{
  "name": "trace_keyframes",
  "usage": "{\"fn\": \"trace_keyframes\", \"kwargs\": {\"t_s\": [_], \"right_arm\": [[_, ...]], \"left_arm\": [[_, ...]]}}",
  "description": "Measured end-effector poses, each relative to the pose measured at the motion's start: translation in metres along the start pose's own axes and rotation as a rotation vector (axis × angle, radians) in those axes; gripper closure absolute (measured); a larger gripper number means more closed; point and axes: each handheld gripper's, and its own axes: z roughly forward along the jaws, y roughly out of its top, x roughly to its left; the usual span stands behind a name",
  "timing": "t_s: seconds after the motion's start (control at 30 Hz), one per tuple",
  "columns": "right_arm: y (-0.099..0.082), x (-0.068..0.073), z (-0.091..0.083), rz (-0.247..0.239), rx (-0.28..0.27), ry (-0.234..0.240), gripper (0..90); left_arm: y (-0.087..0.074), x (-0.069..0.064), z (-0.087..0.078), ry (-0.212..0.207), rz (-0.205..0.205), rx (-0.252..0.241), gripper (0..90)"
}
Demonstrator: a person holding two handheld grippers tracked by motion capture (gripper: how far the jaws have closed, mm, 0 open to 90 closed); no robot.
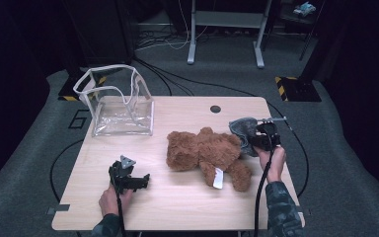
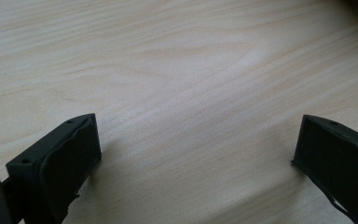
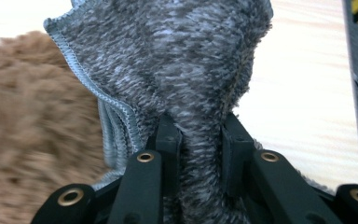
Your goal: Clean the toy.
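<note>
Grey cloth [image 3: 177,60] pinched in right gripper [image 3: 199,140] fingers.

The grey cloth [image 3: 177,60] is cut off at twelve o'clock in the right gripper view, and the brown teddy bear [image 3: 32,130] at nine o'clock is blurred.

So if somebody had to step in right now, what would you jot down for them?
Right tool: shut on the grey cloth, bunched between its jaws at the table's right side, beside the brown teddy bear.
Left tool: open, holding nothing, low over bare table.
Teddy bear lies mid-table; clear bag stands open at the far left corner.
Done: cloth gripped.
Left: probably putting cloth and bear into the bag, which holds nothing visible yet.
</note>
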Motion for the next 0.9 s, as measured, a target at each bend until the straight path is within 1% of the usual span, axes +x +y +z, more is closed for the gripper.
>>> {"fn": "trace_keyframes", "kwargs": {"t_s": [0.03,0.07,0.17,0.3,0.33,0.37,0.43,0.47,0.5,0.53,0.6,0.67,0.7,0.77,0.83,0.87,0.9], "right_arm": [[0.001,0.003,0.001,-0.010,0.000,0.011,73.2],[0.003,0.009,0.004,-0.034,0.015,-0.002,73.1],[0.003,0.016,0.013,-0.055,0.045,-0.006,73.1],[0.000,0.020,0.027,-0.057,0.085,0.000,73.2],[-0.001,0.021,0.030,-0.051,0.106,-0.011,73.2],[-0.002,0.021,0.033,-0.057,0.120,-0.021,73.3],[-0.003,0.019,0.038,-0.067,0.135,-0.041,73.5],[-0.003,0.019,0.038,-0.049,0.143,-0.045,73.5],[-0.002,0.017,0.040,-0.057,0.141,-0.049,73.6],[-0.003,0.016,0.041,-0.066,0.149,-0.064,73.6],[-0.003,0.014,0.042,-0.063,0.166,-0.088,73.7],[-0.004,0.010,0.043,-0.050,0.179,-0.115,73.7],[-0.005,0.007,0.043,-0.057,0.188,-0.124,73.7],[-0.007,0.001,0.043,-0.032,0.211,-0.157,73.7],[-0.010,-0.005,0.041,-0.023,0.217,-0.184,73.7],[-0.010,-0.007,0.039,-0.012,0.217,-0.192,73.7],[-0.011,-0.009,0.038,-0.019,0.208,-0.191,73.6]], "left_arm": [[0.000,0.000,0.000,0.000,0.000,0.000,0.1],[0.000,0.000,0.000,0.000,0.000,0.000,0.0],[0.000,0.000,0.000,0.000,0.000,0.000,0.1],[0.000,0.000,0.000,0.000,0.000,0.000,0.1],[0.000,0.000,0.000,0.000,0.000,0.000,0.0],[0.000,0.000,0.000,0.000,0.001,0.000,0.0],[0.000,0.000,0.000,0.000,0.000,0.000,0.0],[0.000,0.000,0.000,0.000,0.000,0.000,0.1],[0.000,0.000,0.000,0.000,0.000,0.000,0.1],[0.000,0.000,0.000,0.000,0.000,0.000,0.1],[0.000,0.000,0.000,0.000,-0.001,-0.001,0.0],[0.000,0.000,0.000,0.000,0.000,0.000,0.1],[0.000,0.000,0.000,0.000,0.001,0.000,0.0],[0.000,0.000,0.000,0.000,0.000,0.000,0.1],[0.000,0.000,0.000,0.000,0.000,0.000,0.1],[0.000,0.000,0.000,0.000,0.000,0.000,0.1],[0.000,0.000,0.000,0.000,0.001,0.000,0.1]]}}
